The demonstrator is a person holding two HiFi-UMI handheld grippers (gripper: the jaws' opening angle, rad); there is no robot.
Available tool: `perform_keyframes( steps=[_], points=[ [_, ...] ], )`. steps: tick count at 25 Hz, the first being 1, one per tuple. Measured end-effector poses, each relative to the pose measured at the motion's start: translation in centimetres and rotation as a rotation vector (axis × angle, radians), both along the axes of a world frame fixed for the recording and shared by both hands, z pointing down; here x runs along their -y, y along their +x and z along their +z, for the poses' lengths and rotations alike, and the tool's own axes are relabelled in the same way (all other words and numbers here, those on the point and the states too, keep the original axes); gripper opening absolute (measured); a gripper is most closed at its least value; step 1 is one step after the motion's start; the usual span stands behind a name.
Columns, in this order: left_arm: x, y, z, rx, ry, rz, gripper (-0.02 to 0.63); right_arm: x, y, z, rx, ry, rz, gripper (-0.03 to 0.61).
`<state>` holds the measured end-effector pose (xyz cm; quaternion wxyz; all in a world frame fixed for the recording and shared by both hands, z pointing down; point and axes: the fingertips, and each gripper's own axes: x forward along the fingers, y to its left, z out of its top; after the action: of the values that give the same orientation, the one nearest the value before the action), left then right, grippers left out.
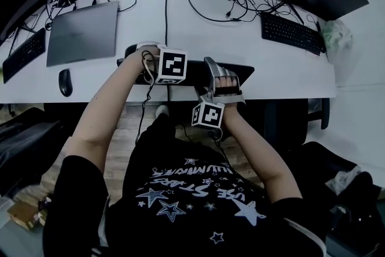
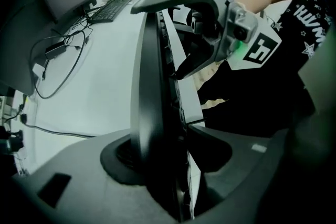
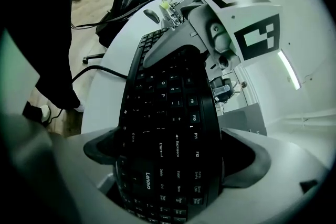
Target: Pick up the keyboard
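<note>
One keyboard (image 1: 194, 72) lengthwise along desk edge (image 1: 283, 90)

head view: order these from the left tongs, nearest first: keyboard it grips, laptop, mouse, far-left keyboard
1. held keyboard, in the left tongs, desk edge
2. laptop, close on the left
3. mouse, farther left
4. far-left keyboard, desk's left end

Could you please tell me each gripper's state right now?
Left tongs: closed on the keyboard.
Right tongs: closed on the same keyboard.
</note>
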<state>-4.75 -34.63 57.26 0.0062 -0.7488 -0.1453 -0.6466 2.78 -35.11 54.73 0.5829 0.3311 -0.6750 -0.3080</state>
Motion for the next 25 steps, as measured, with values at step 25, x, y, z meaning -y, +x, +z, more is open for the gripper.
perform_keyframes(
  steps=[25],
  points=[
    [-6.0, 0.4, -6.1, -0.185, 0.446, -0.546, 0.091, -7.4, 6.1, -10.5, 0.309, 0.259, 0.125, 0.571]
  ],
)
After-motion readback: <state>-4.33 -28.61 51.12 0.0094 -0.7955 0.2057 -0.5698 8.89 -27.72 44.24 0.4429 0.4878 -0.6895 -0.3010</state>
